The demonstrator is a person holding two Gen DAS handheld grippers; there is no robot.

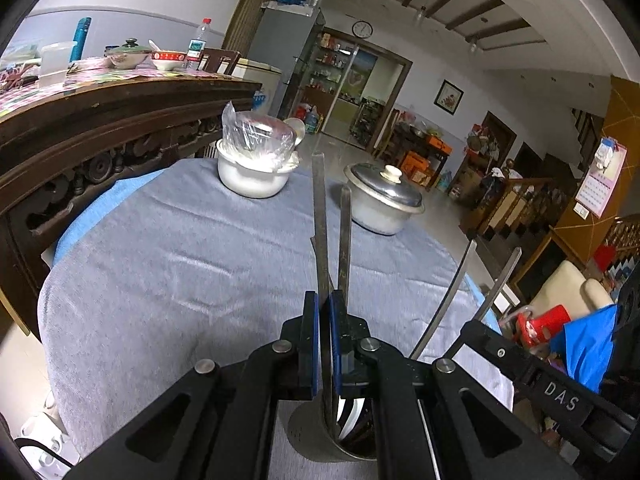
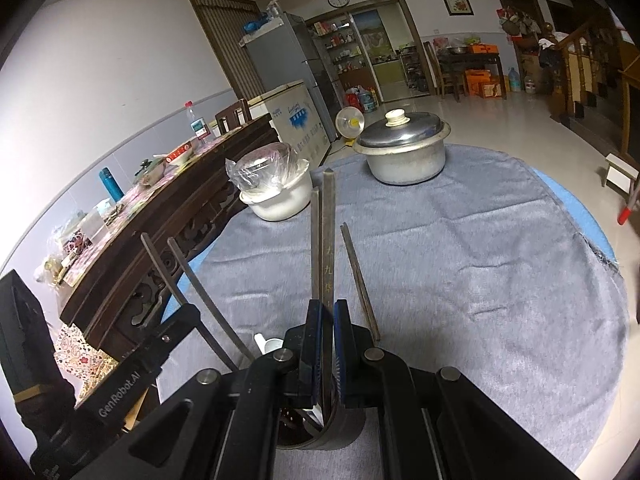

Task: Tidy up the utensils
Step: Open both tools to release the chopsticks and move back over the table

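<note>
Left wrist view has the left hand-held gripper (image 1: 324, 344) clamped on a pair of metal chopsticks (image 1: 332, 236), their lower ends going down into the perforated metal utensil holder (image 1: 316, 436) sitting on the grey-cloth table (image 1: 160, 264). Right wrist view shows pretty much the same deal: the right hand-held gripper (image 2: 326, 344) is pinched shut on what looks like two chopsticks, with a third loose one (image 2: 360, 276) leaning just beside it, all over that same holder. So I count roughly five sticks between both views, could be off. My guess is this is well along, the sticks are basically in the cup and mostly just need letting go. Something white is also in the holder, can't tell what. Also on the table: one lidded metal pot (image 1: 382, 198) and one white pot (image 1: 256, 172) with plastic-wrapped stuff on top.
</note>
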